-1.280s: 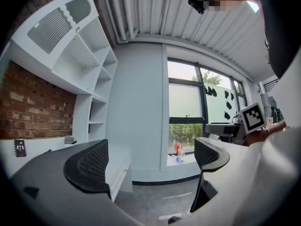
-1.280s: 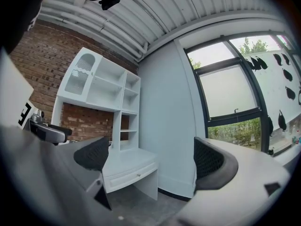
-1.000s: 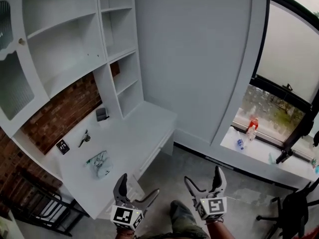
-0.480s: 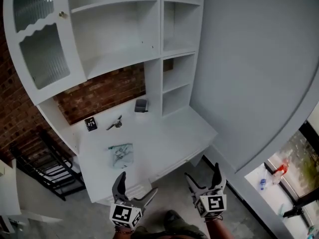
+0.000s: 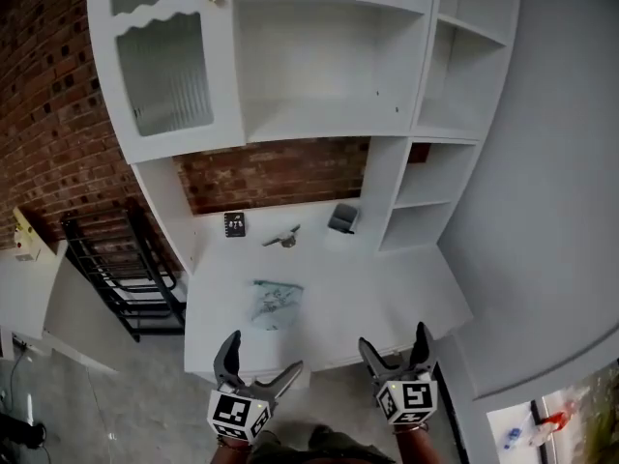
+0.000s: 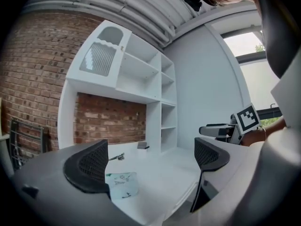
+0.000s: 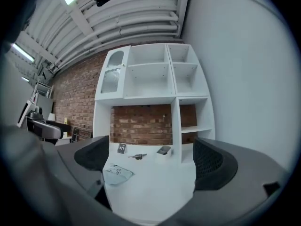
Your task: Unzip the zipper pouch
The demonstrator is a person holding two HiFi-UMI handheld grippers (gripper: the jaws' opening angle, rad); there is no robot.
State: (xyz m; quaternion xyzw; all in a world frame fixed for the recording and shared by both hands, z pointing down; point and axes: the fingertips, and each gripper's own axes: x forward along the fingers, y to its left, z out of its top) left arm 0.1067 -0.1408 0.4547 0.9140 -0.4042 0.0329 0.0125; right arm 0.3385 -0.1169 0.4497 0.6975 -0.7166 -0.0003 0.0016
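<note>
Pouch (image 5: 276, 303) untouched on desk (image 5: 387, 293)
Left gripper (image 5: 261, 358) and right gripper (image 5: 395, 344) spread, empty. Pouch looks light, floppy: pin one end, pinch the pull, too small to see.

The desk (image 5: 387, 298) and the shelving (image 5: 329, 114) above it were white, set against a red-brown brick wall (image 5: 48, 95) with pale mortar lines. The pouch (image 5: 275, 303) was pale blue-green with small dark markings. Farther back lay a black card (image 5: 234, 224) with white print and a grey box (image 5: 342, 217). The left gripper (image 5: 263, 353) and right gripper (image 5: 394, 339) had black jaws and black-and-white square patterns.
</note>
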